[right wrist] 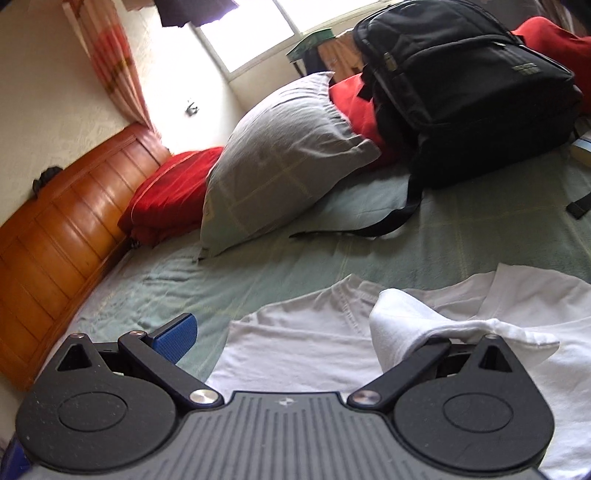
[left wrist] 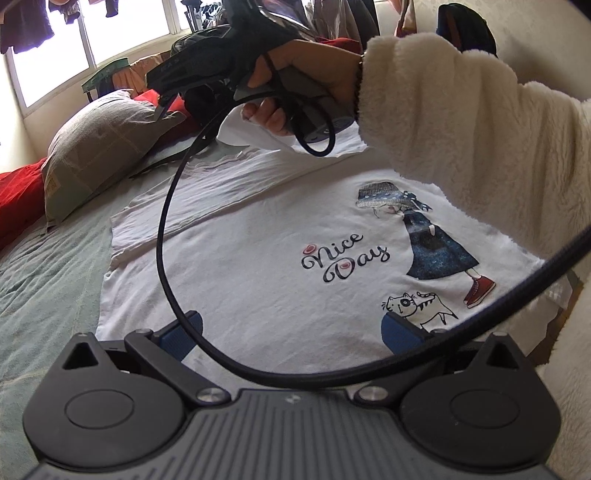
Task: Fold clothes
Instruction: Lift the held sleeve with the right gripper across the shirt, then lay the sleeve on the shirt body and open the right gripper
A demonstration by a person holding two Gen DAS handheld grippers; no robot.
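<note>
The left claw (left wrist: 291,332) hangs low over a white T-shirt (left wrist: 258,266), and its two blue fingers (left wrist: 183,334) are spread wide apart with nothing between them. A black cable (left wrist: 162,236) loops in front of it. The T-shirt lies flat on the green bed sheet (left wrist: 40,280), front side up.

Only the left wrist view shows the picture on the shirt. It has curly writing that says "Nice Day" (left wrist: 345,258). Next to the words is a girl (left wrist: 424,236) in a hat, a blue dress and red shoes, and a small cat (left wrist: 417,304) sits below her. Past the shirt, a hand (left wrist: 295,88) in a fluffy white sleeve (left wrist: 480,147) holds the other tool up in the air.

The right wrist view shows the plain part of the T-shirt (right wrist: 314,339) with no picture. The right claw (right wrist: 306,339) is spread wide too. A bunched bit of white cloth (right wrist: 413,325) lies over its right finger and hides it, so the claw is not pinching the cloth.

Farther back in this view are a grey pillow (right wrist: 280,162), a red pillow (right wrist: 173,188) and a black backpack (right wrist: 461,92) on the bed. Behind them is an orange wooden headboard (right wrist: 66,221) and a bright window (right wrist: 258,29). No words on the backpack can be read.
</note>
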